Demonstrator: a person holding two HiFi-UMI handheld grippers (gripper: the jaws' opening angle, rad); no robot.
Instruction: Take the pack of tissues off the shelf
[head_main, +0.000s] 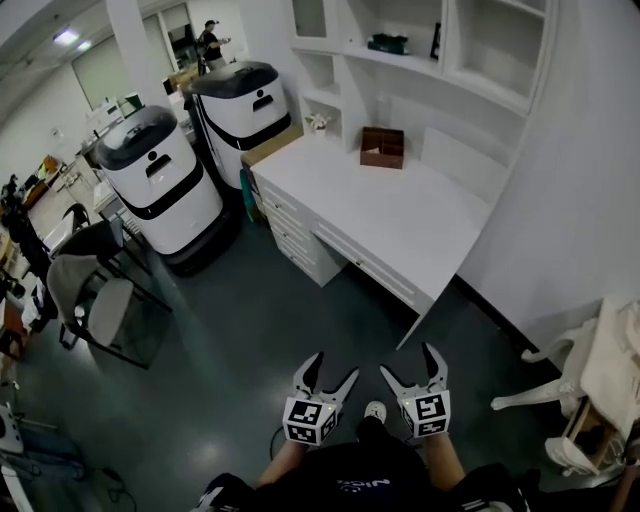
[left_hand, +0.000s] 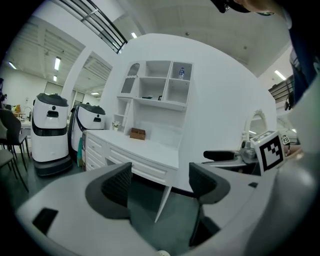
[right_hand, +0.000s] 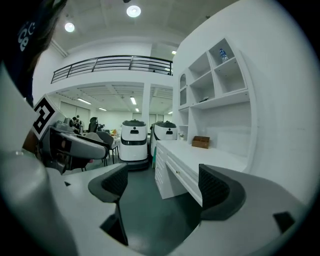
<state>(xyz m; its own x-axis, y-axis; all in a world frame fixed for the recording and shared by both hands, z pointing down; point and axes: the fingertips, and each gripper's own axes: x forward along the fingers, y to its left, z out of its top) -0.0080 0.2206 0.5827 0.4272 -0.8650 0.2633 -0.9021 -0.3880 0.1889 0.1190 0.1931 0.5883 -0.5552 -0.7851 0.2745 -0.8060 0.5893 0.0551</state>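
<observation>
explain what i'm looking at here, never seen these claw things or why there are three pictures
No robot arm here: a person holds a two-jaw gripper in each hand. The head view looks down from their head, showing the left gripper and right gripper above a dark floor. The other two pictures come from cameras riding on each gripper, looking along its jaws. Both are open and hold nothing. Ahead stands a white desk with a brown box on it; the shelves above hold a dark item, too small to identify.
</observation>
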